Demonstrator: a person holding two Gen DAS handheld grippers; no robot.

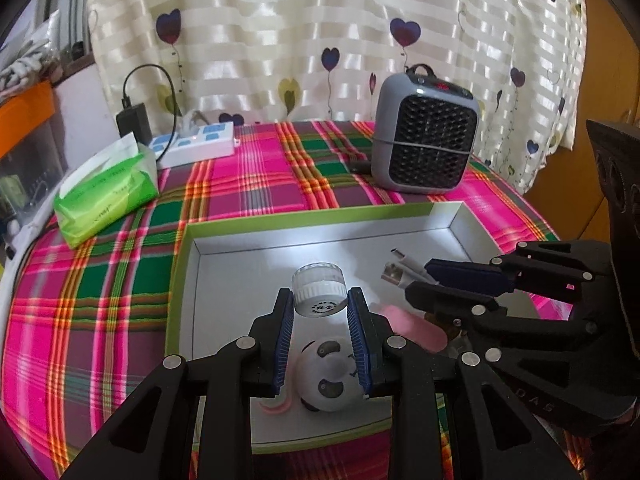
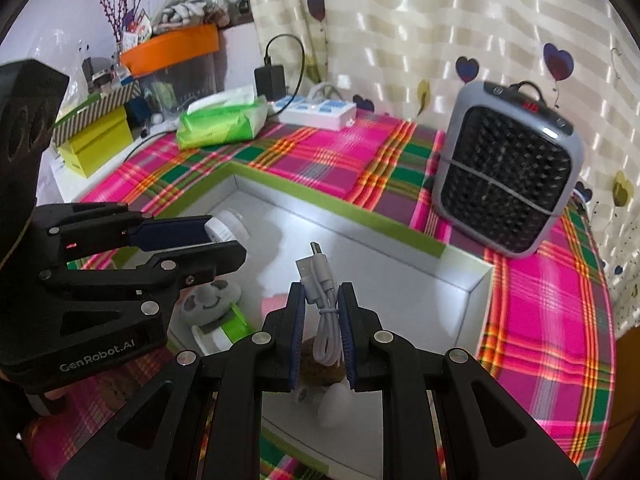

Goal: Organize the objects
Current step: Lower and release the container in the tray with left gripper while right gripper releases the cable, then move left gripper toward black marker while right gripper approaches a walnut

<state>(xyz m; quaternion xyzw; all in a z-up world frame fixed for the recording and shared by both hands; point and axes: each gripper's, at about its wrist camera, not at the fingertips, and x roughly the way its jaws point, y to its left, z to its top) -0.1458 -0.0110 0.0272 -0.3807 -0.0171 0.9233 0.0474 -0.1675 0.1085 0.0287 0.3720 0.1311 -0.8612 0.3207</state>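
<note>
Small objects are being gathered into the shallow white cardboard box with a lime-green rim [image 1: 256, 222], and we hold two of them above it now. Our left gripper [image 1: 320, 312] has its jaws about half open and pressed on a small white plastic jar with a ribbed screw cap [image 1: 319, 290], which hangs over the middle of the box. Our right gripper [image 2: 322, 312] has its jaws nearly shut on a coiled white USB cable [image 2: 320, 280], the plug pointing forward over the box floor. We think the good way is to lower each thing until it is close to the white floor before we open, so the jar does not roll and the cable does not spring out. We should choose free spots, because a round white panda-face toy [image 1: 324, 376] and a pink flat object [image 1: 408, 326] already lie in the near part of the box, and the two grippers are close beside each other. The box sits on a table covered with a pink and green plaid cloth [image 1: 120, 280]. On the cloth stand a grey portable heater with a black grille [image 1: 426, 140], a green soft pack of tissues [image 1: 108, 196] and a white power strip [image 1: 196, 144], and a cream curtain with heart balloons [image 1: 320, 20] hangs behind.
</note>
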